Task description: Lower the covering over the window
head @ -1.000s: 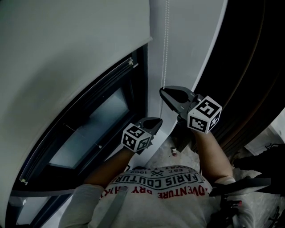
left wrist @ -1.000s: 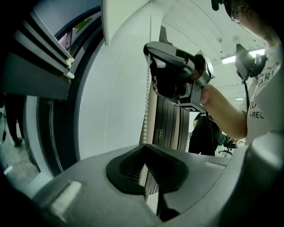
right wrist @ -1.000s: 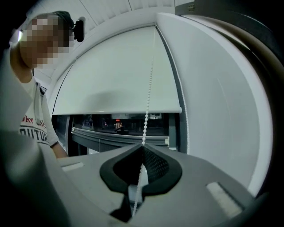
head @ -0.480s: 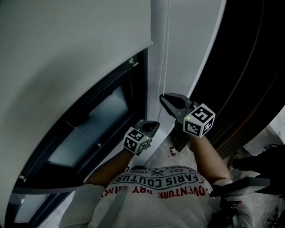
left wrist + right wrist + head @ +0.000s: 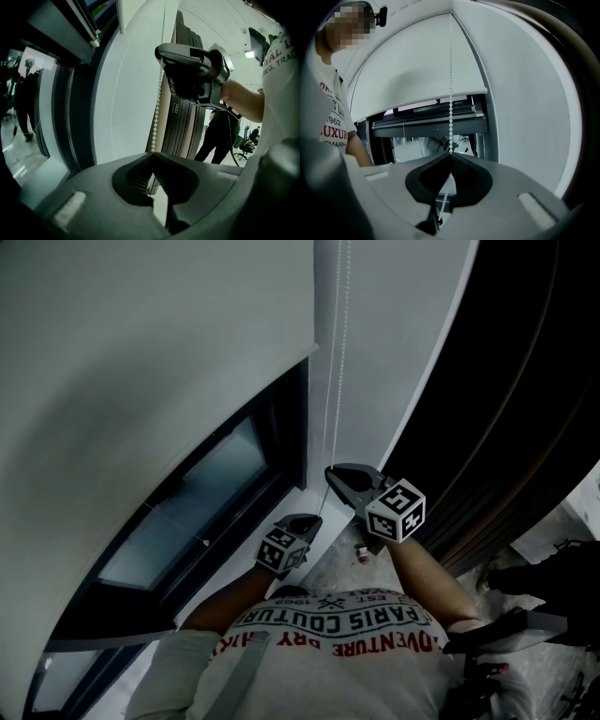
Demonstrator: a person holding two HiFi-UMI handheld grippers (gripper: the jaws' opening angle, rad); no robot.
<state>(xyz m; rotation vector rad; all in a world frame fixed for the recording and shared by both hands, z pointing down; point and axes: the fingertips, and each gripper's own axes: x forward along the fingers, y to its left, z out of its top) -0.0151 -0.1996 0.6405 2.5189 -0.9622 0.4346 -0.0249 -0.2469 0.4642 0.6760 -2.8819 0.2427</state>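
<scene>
Right gripper view alone shows right gripper (image 5: 450, 157) pinching bead chain (image 5: 451, 108).

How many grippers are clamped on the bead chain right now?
2. The left gripper is shut on the bead chain low down; the right gripper is shut on it higher up. Both grips show plainly.

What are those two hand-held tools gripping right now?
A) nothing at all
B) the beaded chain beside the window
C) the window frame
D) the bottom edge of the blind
B: the chain runs down into the right gripper, and in the left gripper view it likewise enters the left gripper. Both have their fingers shut on it.
</scene>
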